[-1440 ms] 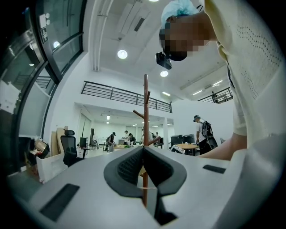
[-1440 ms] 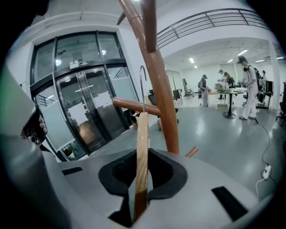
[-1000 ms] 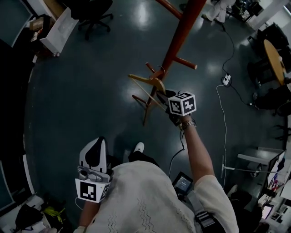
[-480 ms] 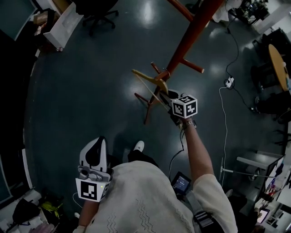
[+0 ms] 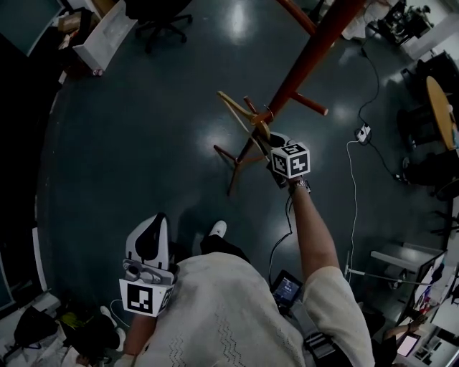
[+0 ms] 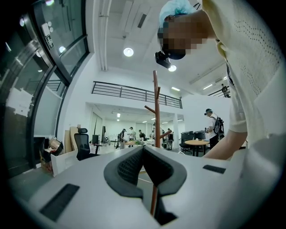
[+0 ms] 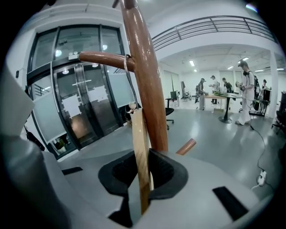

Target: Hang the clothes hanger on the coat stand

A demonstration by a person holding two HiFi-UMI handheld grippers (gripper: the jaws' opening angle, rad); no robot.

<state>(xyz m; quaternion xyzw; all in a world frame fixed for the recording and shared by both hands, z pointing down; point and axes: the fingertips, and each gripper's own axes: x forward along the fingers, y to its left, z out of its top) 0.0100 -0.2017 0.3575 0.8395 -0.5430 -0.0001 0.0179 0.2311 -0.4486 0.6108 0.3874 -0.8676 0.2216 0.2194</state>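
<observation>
right fingers: closed on the flat wooden arm of the clothes hanger (image 7: pixel 140 147); dark pads press it from both sides, the wood stands near upright between them
right gripper (image 7: pixel 142 173): head view puts it (image 5: pixel 272 147) just right of centre, at the end of the outstretched arm, pointing toward 11 o'clock
clothes hanger: in the air in the right gripper; in the head view its pale arm (image 5: pixel 237 111) runs out to 11 o'clock from the gripper, thin lower bar at 9 o'clock; top end right against the pole; can't tell if the hook sits on a peg
coat stand (image 7: pixel 145 85): red-brown pole just behind the hanger, one peg (image 7: pixel 102 57) sticking out at 10 o'clock; in the head view the pole (image 5: pixel 310 54) slants up to 1 o'clock, feet on the floor (image 5: pixel 143 143)
left fingers: closed tip to tip, nothing held; only the far pole shows through the slit below
left gripper (image 6: pixel 143 166): at 7 o'clock in the head view (image 5: pixel 148 240), close to the body, well apart from the hanger
around: office chair (image 5: pixel 154 14) at 11 o'clock, power strip (image 5: pixel 362 132) at 3 o'clock
</observation>
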